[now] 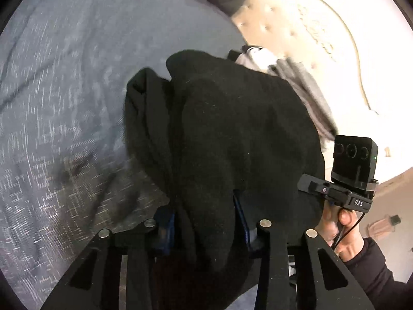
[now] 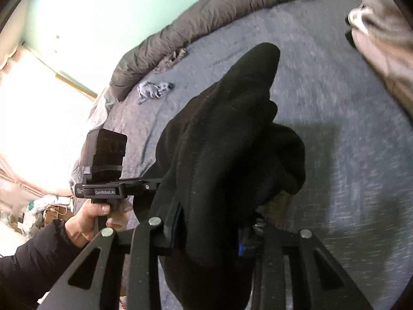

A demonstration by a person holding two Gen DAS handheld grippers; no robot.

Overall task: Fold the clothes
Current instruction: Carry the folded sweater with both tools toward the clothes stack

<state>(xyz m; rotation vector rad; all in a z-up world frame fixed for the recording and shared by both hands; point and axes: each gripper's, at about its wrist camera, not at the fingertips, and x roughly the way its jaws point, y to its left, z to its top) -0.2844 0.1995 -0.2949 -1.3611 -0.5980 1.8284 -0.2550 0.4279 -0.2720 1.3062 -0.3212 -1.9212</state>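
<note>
A black fleece garment (image 1: 232,134) hangs bunched between both grippers above a grey-blue bed cover (image 1: 64,82). My left gripper (image 1: 206,222) is shut on one part of it; the cloth drapes over the fingers and hides their tips. My right gripper (image 2: 211,230) is shut on another part of the same garment (image 2: 232,134), which rises in front of the camera and hides its fingertips. The right gripper's body shows in the left wrist view (image 1: 353,170), close beside the garment, and the left gripper's body shows in the right wrist view (image 2: 108,165).
A pile of grey and white clothes (image 1: 291,77) lies near the padded cream headboard (image 1: 296,25). A rolled dark grey duvet (image 2: 193,23) runs along the bed's far edge, with a small crumpled patterned cloth (image 2: 155,90) near it. More grey clothes (image 2: 382,33) lie at the upper right.
</note>
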